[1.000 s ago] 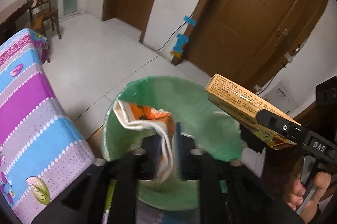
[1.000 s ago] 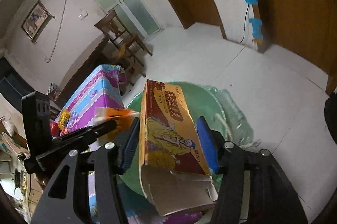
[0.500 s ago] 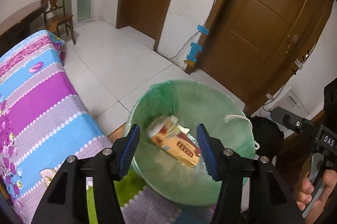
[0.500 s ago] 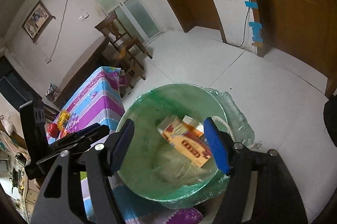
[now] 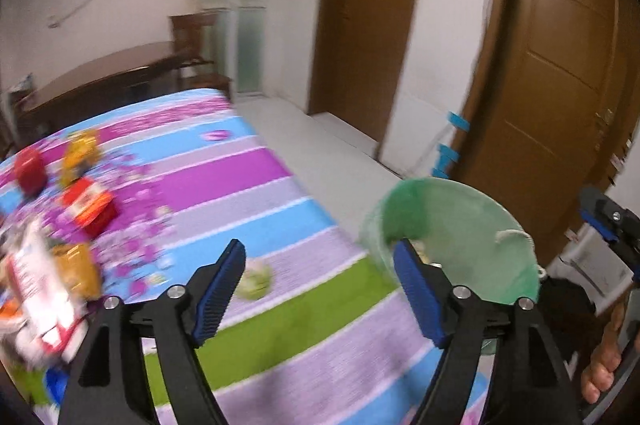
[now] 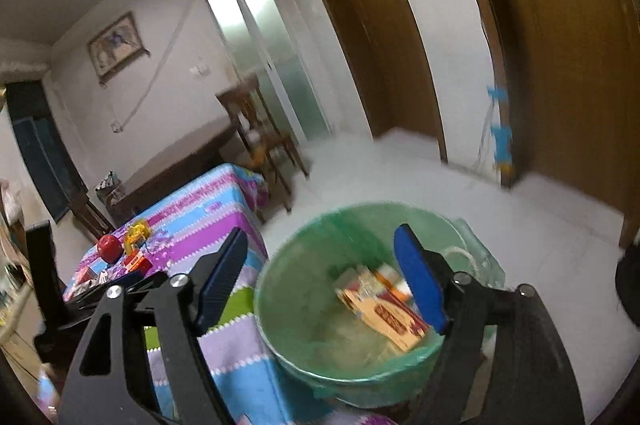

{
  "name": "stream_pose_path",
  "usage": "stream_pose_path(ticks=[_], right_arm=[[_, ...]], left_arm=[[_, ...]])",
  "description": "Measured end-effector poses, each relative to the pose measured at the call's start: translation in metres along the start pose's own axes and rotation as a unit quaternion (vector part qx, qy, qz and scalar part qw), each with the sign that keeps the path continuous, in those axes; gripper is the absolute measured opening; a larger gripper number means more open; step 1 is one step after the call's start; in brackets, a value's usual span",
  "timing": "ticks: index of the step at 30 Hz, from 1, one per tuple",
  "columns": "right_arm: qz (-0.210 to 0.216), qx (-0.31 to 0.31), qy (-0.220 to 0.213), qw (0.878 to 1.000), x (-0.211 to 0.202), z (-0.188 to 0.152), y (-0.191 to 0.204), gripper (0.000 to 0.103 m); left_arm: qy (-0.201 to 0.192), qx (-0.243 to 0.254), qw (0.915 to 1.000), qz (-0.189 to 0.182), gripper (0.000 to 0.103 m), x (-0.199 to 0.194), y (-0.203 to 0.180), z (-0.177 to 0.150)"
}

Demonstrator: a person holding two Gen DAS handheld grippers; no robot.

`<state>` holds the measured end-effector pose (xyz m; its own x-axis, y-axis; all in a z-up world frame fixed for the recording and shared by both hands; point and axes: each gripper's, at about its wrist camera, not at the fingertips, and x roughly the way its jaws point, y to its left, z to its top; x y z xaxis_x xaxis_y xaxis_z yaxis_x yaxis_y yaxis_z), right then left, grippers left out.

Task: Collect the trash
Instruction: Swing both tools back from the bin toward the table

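Both grippers, left [image 5: 318, 291] and right [image 6: 324, 279], have just been opening (nothing between either); yellow-red cardboard box [image 6: 382, 309] now lies in green-lined bin [image 6: 288, 265], lower right.

Both tongs [image 5: 318, 289] [image 6: 322, 275] agape, empty

Wooden chair [image 6: 256, 129] beside dark table [image 5: 104, 73], brown doors [image 5: 560, 73].

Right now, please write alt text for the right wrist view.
The open, empty right gripper hangs over a green-lined bin that holds a box. To the left is a striped table with an apple.
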<state>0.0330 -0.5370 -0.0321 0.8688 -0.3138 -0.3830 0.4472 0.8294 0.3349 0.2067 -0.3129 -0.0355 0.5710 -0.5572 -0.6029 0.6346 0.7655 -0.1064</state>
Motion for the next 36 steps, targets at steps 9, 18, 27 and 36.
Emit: stream_pose_path(ticks=[9,18,27,36], right_arm=[[0.049,-0.105,-0.072,0.991,-0.004,-0.04,0.082,0.085],[0.242,-0.224,0.017,0.944,0.028,-0.058,0.19,0.085],[0.368,-0.284,0.126,0.876,0.079,-0.072,0.298,0.073],[0.367,-0.319,0.226,0.844,0.145,-0.109,0.378,0.012]], left_arm=[[-0.042,-0.095,0.9892,0.104,0.086,-0.089,0.107,-0.051],[-0.104,-0.253,0.9281,0.253,0.093,-0.197,0.225,-0.116],[-0.106,-0.361,0.8908,0.255,0.093,-0.225,0.282,-0.143],[-0.104,-0.411,0.8663,0.264,0.093,-0.239,0.32,-0.17]])
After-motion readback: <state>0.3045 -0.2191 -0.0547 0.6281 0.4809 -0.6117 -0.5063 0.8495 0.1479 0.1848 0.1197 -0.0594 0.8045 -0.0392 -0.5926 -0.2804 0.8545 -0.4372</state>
